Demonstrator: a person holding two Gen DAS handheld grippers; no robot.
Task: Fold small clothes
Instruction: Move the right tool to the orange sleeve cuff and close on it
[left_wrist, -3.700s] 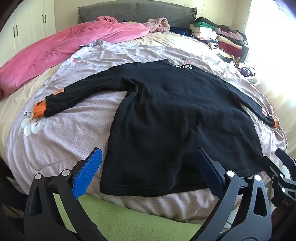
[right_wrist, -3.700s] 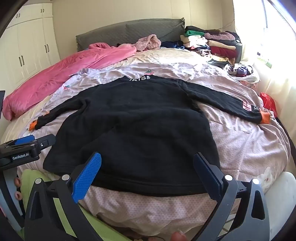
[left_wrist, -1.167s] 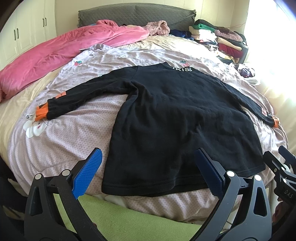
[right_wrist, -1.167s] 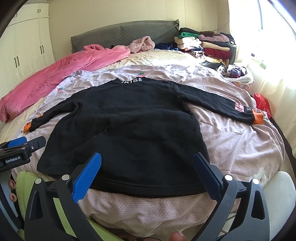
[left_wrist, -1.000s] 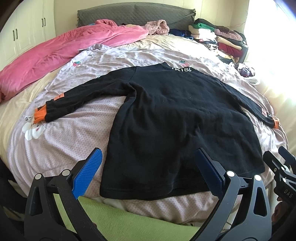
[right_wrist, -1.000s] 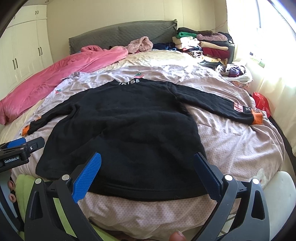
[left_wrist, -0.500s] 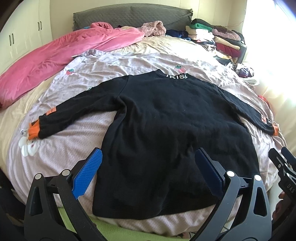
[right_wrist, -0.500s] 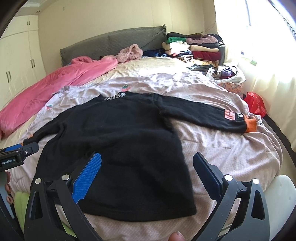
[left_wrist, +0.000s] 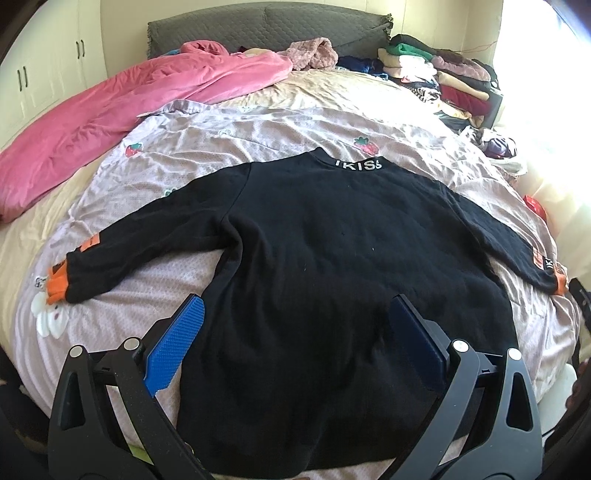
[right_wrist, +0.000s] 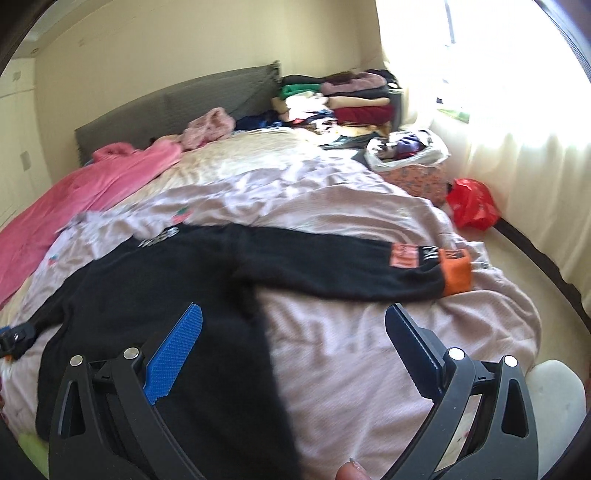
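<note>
**Black sweatshirt spread flat, both claws held wide**

The black sweatshirt (left_wrist: 332, 266) was laid back-up on the lilac bedspread (left_wrist: 258, 136), sleeves stretched out to either side, orange cuffs at the ends. The left gripper (left_wrist: 295, 339) was held over the hem, its blue pads (left_wrist: 173, 347) spread well apart, nothing clamped between them. The right gripper (right_wrist: 295, 347) was seen with jaws equally wide, positioned above the garment's right edge, near the right sleeve (right_wrist: 351, 269) and empty too. A pink quilt (left_wrist: 129, 99) was bunched along the left side of the bed, and a stack of folded clothes (left_wrist: 439, 81) was piled by the headboard.
</note>
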